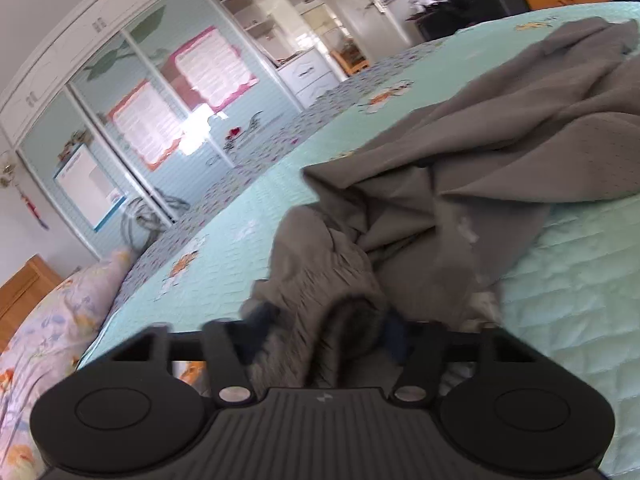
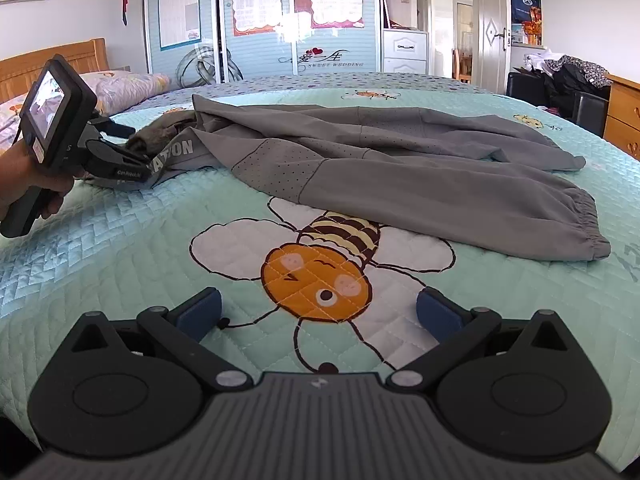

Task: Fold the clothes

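Grey sweatpants (image 2: 400, 160) lie spread across the mint quilted bed (image 2: 120, 248), legs toward the right, elastic cuff (image 2: 588, 228) at the near right. In the left wrist view the pants (image 1: 500, 140) bunch up toward me. My left gripper (image 1: 340, 332) is shut on the waistband end, which is drawn between its fingers. It also shows in the right wrist view (image 2: 132, 152), at the pants' left end by the printed waistband. My right gripper (image 2: 320, 312) is open and empty, low over the bee print, short of the pants.
A floral pillow (image 2: 128, 84) lies at the bed's head by the wooden headboard (image 2: 52, 62). A wardrobe with posters (image 2: 260, 20) stands beyond the bed. A wooden dresser (image 2: 624, 116) and piled clothes (image 2: 568, 72) stand at the right.
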Tool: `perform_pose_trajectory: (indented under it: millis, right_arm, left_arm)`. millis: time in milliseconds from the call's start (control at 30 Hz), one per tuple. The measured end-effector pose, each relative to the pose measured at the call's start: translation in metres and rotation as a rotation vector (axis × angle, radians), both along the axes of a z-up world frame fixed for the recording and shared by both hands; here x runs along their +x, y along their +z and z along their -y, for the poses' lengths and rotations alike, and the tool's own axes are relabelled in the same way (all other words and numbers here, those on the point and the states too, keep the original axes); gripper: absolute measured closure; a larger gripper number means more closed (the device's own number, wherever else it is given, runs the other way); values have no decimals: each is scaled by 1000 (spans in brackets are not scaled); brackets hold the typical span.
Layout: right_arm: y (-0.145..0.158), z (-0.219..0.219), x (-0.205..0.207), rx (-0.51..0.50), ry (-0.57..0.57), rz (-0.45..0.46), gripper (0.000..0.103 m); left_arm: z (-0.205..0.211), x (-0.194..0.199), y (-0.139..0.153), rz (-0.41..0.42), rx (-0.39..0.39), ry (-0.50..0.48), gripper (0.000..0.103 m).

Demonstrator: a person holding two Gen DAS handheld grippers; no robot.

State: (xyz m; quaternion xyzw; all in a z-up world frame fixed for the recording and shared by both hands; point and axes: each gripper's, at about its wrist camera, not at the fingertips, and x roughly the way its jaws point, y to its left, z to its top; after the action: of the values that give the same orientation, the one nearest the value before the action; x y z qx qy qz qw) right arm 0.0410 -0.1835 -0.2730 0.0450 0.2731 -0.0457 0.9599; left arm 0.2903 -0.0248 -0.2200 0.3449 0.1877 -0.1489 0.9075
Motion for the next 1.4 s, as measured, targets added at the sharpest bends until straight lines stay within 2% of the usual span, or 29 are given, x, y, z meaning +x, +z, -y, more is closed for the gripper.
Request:
perform_pose_trajectory:
  millis: [67,167,433,567,633,767,800,833,900,1033,1100,1167,1233,1267,1333,1400]
  right_arm:
    - [0,1,0,1,5,4,0]
    - [-2,-1,0,-12,4,12,0]
    - [-3,-2,0,-20,7,19,0]
    - [-4,-3,0,-23,8,23,0]
    - [-4,-3,0,-25,8,25,0]
    - [-5,-4,0,-26,8,26,0]
    - [-5,-4,0,-28,9,26,0]
    - [-5,-4,0,-31,10,27,0]
    - [-6,-5,0,-35,11,29,0]
    - [-7,-6,2,-49,11,34,0]
    - [-6,-6,4,-48,9,31,0]
    - [-7,-5,4,-41,8,33,0]
    - [-8,-6,3,-48,7,39,0]
    - [-8,-7,3,-54,6,40,0]
    - [-7,-7,2,-53,3,41,0]
    - [-7,-7,1,-50,0,39,0]
  left_arm:
    - [-5,4,3,-19,-12,17,63]
    - [-11,10,11,-23,-46,45,72]
    - [-38,40,52,-32,-286,135,75]
    - [-58,58,73,-17,-357,176,75]
    - [-69,76,84,-19,-380,203,75]
    - [-98,138,105,-58,-418,299,72]
    - [-104,154,108,-58,-409,331,72]
    - [-107,170,111,-48,-380,367,76]
    - [-114,199,114,-15,-329,439,76]
    - [-133,232,113,-22,-304,554,72]
    - [-142,222,104,-92,-331,523,61]
    - [-145,195,92,-153,-355,459,29]
    - [-152,156,80,-190,-378,410,17]
    - [-160,133,73,-220,-414,389,16]
    - [-177,96,59,-307,-540,379,15]
    - [-197,73,47,-379,-719,414,11]
